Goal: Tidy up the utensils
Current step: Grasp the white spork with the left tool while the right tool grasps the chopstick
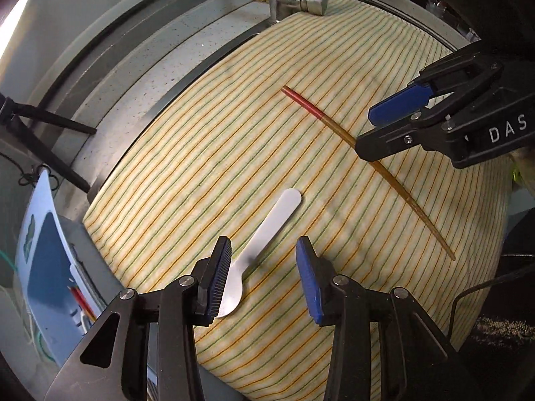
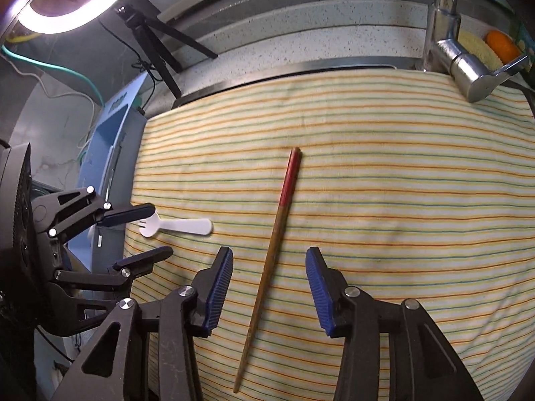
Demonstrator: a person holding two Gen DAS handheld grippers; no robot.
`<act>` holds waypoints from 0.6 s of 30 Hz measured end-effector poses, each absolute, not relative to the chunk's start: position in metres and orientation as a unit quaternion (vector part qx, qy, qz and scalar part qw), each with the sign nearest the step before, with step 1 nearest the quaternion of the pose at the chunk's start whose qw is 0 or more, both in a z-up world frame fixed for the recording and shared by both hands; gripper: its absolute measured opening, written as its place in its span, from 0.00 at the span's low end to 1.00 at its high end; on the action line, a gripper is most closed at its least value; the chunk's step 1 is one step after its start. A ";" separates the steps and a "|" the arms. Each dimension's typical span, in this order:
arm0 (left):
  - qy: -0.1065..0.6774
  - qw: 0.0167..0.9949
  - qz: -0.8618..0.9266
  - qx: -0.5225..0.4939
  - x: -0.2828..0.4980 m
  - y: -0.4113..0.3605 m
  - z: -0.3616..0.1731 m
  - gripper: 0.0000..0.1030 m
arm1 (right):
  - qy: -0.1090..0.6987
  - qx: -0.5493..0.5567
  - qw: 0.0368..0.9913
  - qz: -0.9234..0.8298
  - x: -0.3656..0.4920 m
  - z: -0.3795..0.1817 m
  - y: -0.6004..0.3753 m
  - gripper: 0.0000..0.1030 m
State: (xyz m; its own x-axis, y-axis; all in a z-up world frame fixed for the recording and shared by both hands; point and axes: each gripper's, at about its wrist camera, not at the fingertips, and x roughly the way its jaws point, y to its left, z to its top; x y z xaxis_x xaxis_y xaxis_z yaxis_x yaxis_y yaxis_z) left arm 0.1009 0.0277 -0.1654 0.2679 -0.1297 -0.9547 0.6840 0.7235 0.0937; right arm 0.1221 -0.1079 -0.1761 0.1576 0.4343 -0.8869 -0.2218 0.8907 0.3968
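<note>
A white plastic fork (image 1: pixel 264 244) lies on the striped cloth (image 1: pixel 200 167), its head between the fingers of my open left gripper (image 1: pixel 264 267). It also shows in the right wrist view (image 2: pixel 177 226), where the left gripper (image 2: pixel 150 234) straddles its head. A wooden chopstick with a red end (image 1: pixel 364 160) lies on the cloth. My open right gripper (image 2: pixel 269 284) straddles the chopstick (image 2: pixel 274 244) without touching it; the right gripper (image 1: pixel 374 133) shows over it in the left wrist view.
A blue utensil holder (image 1: pixel 43 267) with a red-tipped stick and white items stands at the cloth's left edge; it also shows in the right wrist view (image 2: pixel 107 153). A steel tap (image 2: pixel 454 46), a black tripod (image 2: pixel 157 43) and a ring light (image 2: pixel 67 3) stand behind.
</note>
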 end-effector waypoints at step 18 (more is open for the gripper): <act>0.572 0.764 -0.235 0.186 0.119 0.035 -0.180 0.14 | 0.618 -0.004 0.759 0.205 0.125 -0.184 -0.084 0.27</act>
State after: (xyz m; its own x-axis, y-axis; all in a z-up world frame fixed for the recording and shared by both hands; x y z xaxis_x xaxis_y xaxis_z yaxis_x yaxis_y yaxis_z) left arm 0.1187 0.0349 -0.1805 0.2351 -0.1473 -0.9607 0.5719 0.8202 0.0142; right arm 0.1250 -0.0839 -0.1844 0.1528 0.3071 -0.9393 -0.3158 0.9158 0.2480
